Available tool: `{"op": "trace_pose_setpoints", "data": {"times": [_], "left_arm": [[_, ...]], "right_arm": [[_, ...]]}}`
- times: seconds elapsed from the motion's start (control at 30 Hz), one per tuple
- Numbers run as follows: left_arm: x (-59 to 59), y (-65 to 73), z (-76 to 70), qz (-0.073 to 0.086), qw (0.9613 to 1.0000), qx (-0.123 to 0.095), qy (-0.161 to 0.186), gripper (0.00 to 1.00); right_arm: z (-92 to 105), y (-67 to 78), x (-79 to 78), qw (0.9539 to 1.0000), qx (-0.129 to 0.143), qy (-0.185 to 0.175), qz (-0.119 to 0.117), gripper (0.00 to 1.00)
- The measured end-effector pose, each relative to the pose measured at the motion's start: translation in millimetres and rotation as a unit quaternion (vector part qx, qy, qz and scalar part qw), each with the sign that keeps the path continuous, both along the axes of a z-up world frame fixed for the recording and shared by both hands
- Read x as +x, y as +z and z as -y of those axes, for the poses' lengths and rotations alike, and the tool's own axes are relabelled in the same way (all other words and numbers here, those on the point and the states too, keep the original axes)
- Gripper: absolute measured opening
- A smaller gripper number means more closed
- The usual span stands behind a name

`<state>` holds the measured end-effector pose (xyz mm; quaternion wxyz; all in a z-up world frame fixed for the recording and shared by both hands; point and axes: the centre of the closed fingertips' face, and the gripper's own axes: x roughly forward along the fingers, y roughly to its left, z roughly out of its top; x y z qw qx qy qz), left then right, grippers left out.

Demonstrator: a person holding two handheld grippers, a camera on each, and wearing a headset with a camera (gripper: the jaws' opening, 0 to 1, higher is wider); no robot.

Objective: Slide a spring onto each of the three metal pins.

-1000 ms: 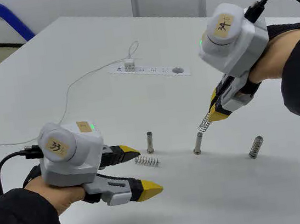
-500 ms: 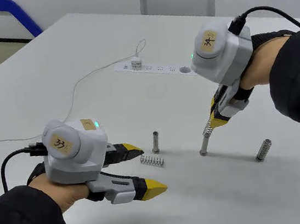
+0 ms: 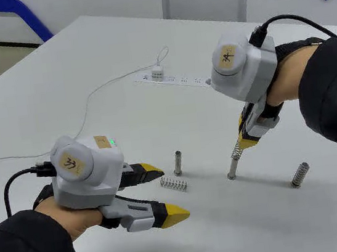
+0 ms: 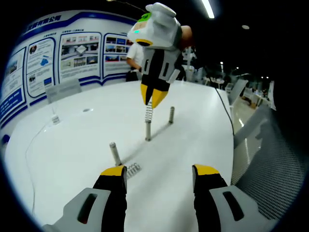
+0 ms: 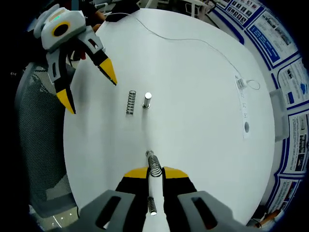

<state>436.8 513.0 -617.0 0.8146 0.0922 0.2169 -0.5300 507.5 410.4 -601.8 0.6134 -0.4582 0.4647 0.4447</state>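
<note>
The white desk point(image 3: 147, 60) carries everything. In the head view the right gripper point(image 3: 245, 142) sits at centre right and points down, its fingers clamped on the upper coils of a spring point(image 3: 236, 151). The left gripper point(image 3: 172, 191) is at lower left, its fingers apart and empty.

Two bare pins stand near the middle of the frame. The centre pin point(image 3: 232, 168) is directly under the held spring, whose lower coils sit at its tip. The left pin point(image 3: 177, 162) stands just above a loose spring point(image 3: 174, 184) lying flat. At the right, a third spring point(image 3: 299, 174) stands up, seemingly over its pin already.

The springs look like light, thin wire coils. They are soft along their length and likely to buckle or flick away if squeezed hard. They are best gripped lightly across the upper coils, with the bottom end left open. The pins stand unsupported, so a sideways nudge could topple them.
</note>
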Motion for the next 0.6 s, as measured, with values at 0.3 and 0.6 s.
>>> {"op": "trace_pose_setpoints", "data": {"times": [0.3, 0.6], "left_arm": [[1.3, -0.1, -0.4, -0.001, 1.0, 0.0, 0.002, 0.56], [2.1, -1.3, -1.2, -0.002, 1.0, 0.001, 0.004, 0.56]], "right_arm": [[0.4, -19.0, 2.6, 0.9998, -0.015, -0.004, -0.012, 0.11], [1.1, -41.5, 4.4, 0.9993, -0.026, -0.013, -0.025, 0.12]]}}
